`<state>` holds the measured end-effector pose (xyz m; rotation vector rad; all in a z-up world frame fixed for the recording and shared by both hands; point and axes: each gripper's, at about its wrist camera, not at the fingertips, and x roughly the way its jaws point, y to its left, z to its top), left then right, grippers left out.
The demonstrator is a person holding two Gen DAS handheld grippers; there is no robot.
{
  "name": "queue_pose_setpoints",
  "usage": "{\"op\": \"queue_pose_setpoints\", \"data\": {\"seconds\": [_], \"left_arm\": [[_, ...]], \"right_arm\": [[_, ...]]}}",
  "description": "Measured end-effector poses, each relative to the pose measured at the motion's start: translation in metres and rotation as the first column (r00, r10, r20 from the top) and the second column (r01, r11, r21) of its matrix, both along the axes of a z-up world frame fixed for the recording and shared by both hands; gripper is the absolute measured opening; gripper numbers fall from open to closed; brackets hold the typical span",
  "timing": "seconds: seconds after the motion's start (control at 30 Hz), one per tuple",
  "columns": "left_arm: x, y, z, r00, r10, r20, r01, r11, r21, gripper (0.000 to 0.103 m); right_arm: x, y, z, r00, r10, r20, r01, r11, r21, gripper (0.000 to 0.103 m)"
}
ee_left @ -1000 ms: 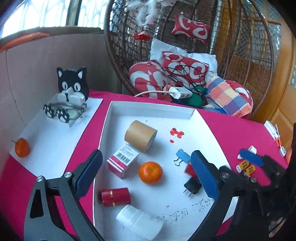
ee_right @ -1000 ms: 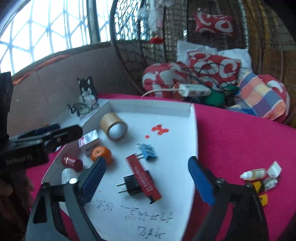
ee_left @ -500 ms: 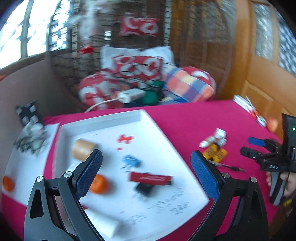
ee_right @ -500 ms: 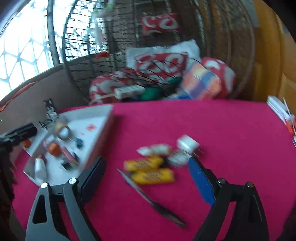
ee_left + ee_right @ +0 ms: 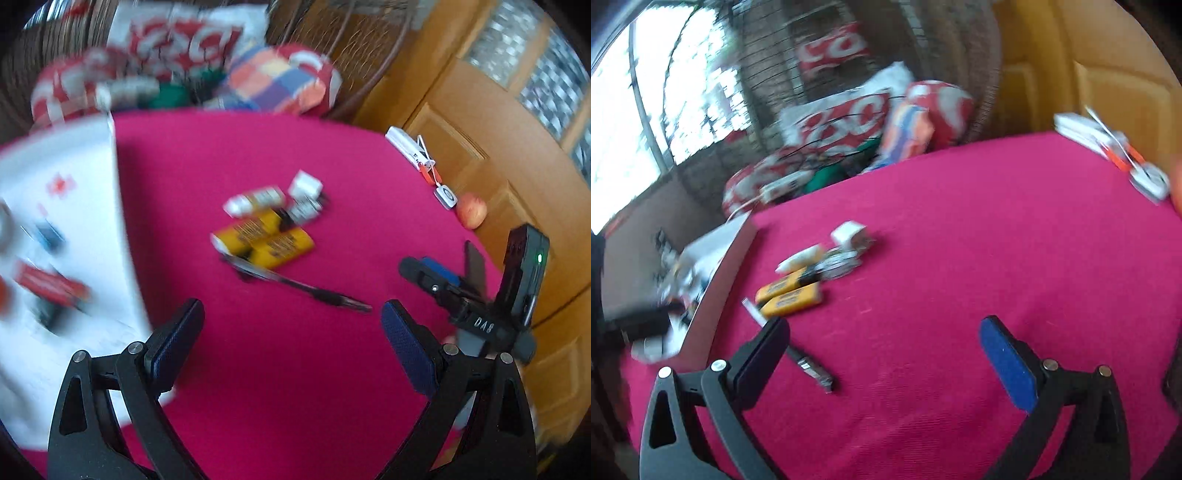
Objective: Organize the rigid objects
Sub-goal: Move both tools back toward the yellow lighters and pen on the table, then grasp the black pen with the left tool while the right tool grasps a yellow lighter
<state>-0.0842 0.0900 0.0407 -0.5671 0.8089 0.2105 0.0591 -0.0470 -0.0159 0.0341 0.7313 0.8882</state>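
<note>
Both grippers swung off the tray to the loose pile on the table.

White tray (image 5: 110, 206), already stocked, now sits at far left. Centre: two yellow packs (image 5: 266, 242), small white bottle (image 5: 255, 199), white plug (image 5: 304, 184), black pen (image 5: 303, 288), all still outside it. Left gripper (image 5: 291, 332): jaws wide, empty. Right gripper (image 5: 882, 354): jaws just opened further, nothing between them, pen nearest. Next pick likely starts here.

Red-clothed table (image 5: 295, 369): tray (image 5: 74, 155), pen (image 5: 303, 288)

Both wrist views down onto tablecloth (image 5: 280, 369)
</note>
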Motion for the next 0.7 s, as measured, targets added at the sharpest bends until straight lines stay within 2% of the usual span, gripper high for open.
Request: {"op": "queue_pose_setpoints", "data": {"seconds": [0.07,0.1,0.13,0.17,0.27,0.37,0.43,0.5,0.53,0.6,0.63,0.7], "left_arm": [[0.019,-0.007,-0.012,0.996,0.044,-0.073,-0.046,0.998,-0.039,0.097],[0.025,-0.009,-0.016,0.993,0.058,-0.103,-0.061,0.998,-0.033,0.097],[0.033,-0.013,-0.018,0.985,0.097,-0.143,-0.094,0.995,0.029,0.097],[0.044,-0.016,-0.021,0.980,0.119,-0.160,-0.111,0.992,0.060,0.097],[0.062,-0.016,-0.030,0.966,0.154,-0.209,-0.147,0.988,0.049,0.097],[0.080,-0.028,-0.037,0.951,0.185,-0.247,-0.128,0.965,0.230,0.097],[0.078,-0.034,-0.039,0.955,0.167,-0.244,-0.093,0.953,0.288,0.097],[0.069,-0.035,-0.041,0.961,0.150,-0.234,-0.076,0.951,0.298,0.097],[0.066,-0.035,-0.041,0.960,0.144,-0.238,-0.068,0.951,0.301,0.095],[0.050,-0.036,-0.038,0.967,0.104,-0.233,-0.026,0.948,0.318,0.081],[0.045,-0.037,-0.037,0.968,0.091,-0.236,-0.012,0.949,0.316,0.078],[0.034,-0.038,-0.034,0.969,0.050,-0.243,0.030,0.948,0.317,0.059]], "right_arm": [[0.004,-0.005,-0.001,1.000,-0.015,-0.021,0.015,1.000,0.018,0.103],[0.005,-0.007,-0.002,0.999,-0.018,-0.027,0.018,0.999,0.028,0.103],[0.006,-0.009,-0.002,0.999,-0.017,-0.034,0.018,0.999,0.039,0.103],[0.008,-0.011,-0.002,0.999,-0.017,-0.043,0.019,0.999,0.049,0.103],[0.011,-0.017,-0.004,0.998,-0.016,-0.068,0.021,0.997,0.075,0.103],[0.014,-0.022,-0.006,0.995,-0.028,-0.091,0.036,0.995,0.097,0.103],[0.015,-0.024,-0.007,0.994,-0.031,-0.102,0.042,0.993,0.109,0.103],[0.015,-0.026,-0.008,0.993,-0.027,-0.113,0.040,0.992,0.117,0.103],[0.016,-0.027,-0.009,0.992,-0.022,-0.126,0.037,0.992,0.121,0.103],[0.017,-0.028,-0.011,0.990,-0.023,-0.140,0.040,0.991,0.124,0.103],[0.017,-0.028,-0.012,0.989,-0.024,-0.146,0.043,0.991,0.126,0.103],[0.018,-0.029,-0.013,0.988,-0.024,-0.155,0.045,0.990,0.132,0.103]]}}
